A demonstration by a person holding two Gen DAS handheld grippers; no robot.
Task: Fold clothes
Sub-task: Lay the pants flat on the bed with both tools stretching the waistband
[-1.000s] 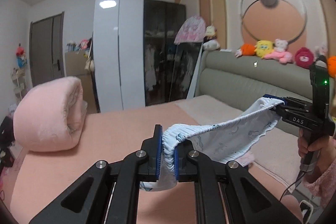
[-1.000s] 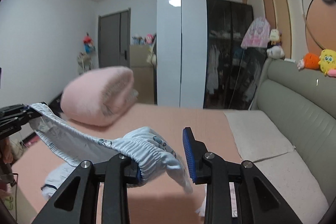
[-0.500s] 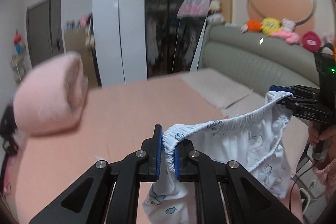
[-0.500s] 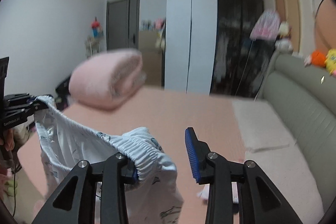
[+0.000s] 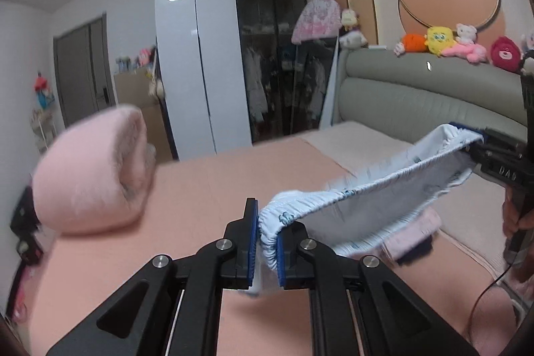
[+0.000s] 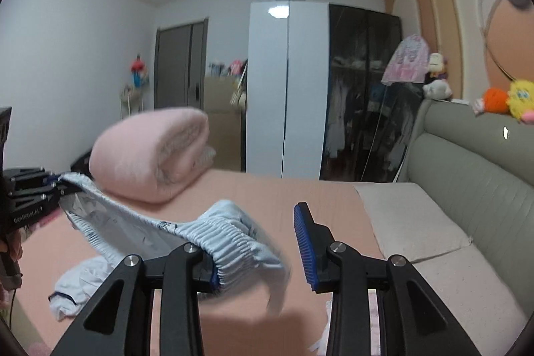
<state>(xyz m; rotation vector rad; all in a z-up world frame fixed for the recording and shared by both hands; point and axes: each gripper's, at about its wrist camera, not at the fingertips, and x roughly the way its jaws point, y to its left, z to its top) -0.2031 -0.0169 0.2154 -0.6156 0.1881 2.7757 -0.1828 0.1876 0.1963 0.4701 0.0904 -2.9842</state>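
Pale-blue printed elastic-waist shorts (image 5: 393, 189), lifted again after sagging, hang taut above the salmon-pink bed (image 5: 200, 189); left gripper (image 5: 267, 242) pinches the waistband, right gripper (image 6: 260, 242) apparently gaping, fabric hooked on one finger.

Thin, soft cloth with a gathered elastic hem is seen in the pale blue garment (image 5: 383, 192). The rolled pink blanket (image 5: 93, 175) looks fluffy, the wardrobe (image 5: 197, 69) glossy, the headboard (image 5: 417, 102) padded and matt.
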